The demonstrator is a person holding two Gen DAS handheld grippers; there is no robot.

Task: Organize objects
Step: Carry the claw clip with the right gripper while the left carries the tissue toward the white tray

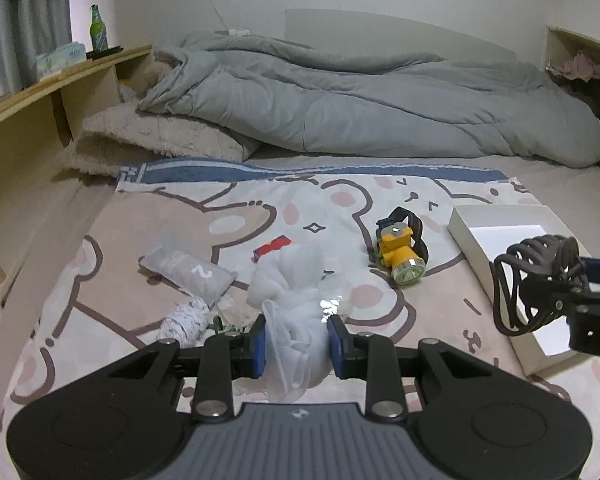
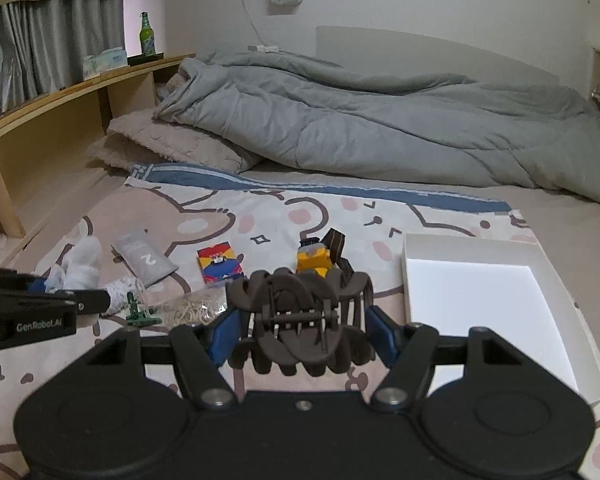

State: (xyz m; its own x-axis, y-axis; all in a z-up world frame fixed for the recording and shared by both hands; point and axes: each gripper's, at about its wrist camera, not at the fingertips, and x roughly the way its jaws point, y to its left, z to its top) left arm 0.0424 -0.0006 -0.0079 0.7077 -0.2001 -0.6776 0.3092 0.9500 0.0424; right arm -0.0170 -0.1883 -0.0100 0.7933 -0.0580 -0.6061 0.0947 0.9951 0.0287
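Bedding printed with cartoon bears (image 1: pixel 180 216) is lying under both grippers. The left gripper (image 1: pixel 296 344) is pinching a knotted white gauzy cloth bundle (image 1: pixel 292 300); the right gripper (image 2: pixel 300 328) is clamping a dark brown plastic claw hair clip (image 2: pixel 300 320). A shallow white cardboard tray (image 2: pixel 408 280) is sitting at three o'clock, a yellow headlamp (image 1: pixel 398 252) at one o'clock of the bundle.

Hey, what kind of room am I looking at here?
Most likely a bedroom: a rumpled grey duvet lies on a bed spread with a cartoon bear sheet, with a wooden bedside shelf and grey curtains alongside.
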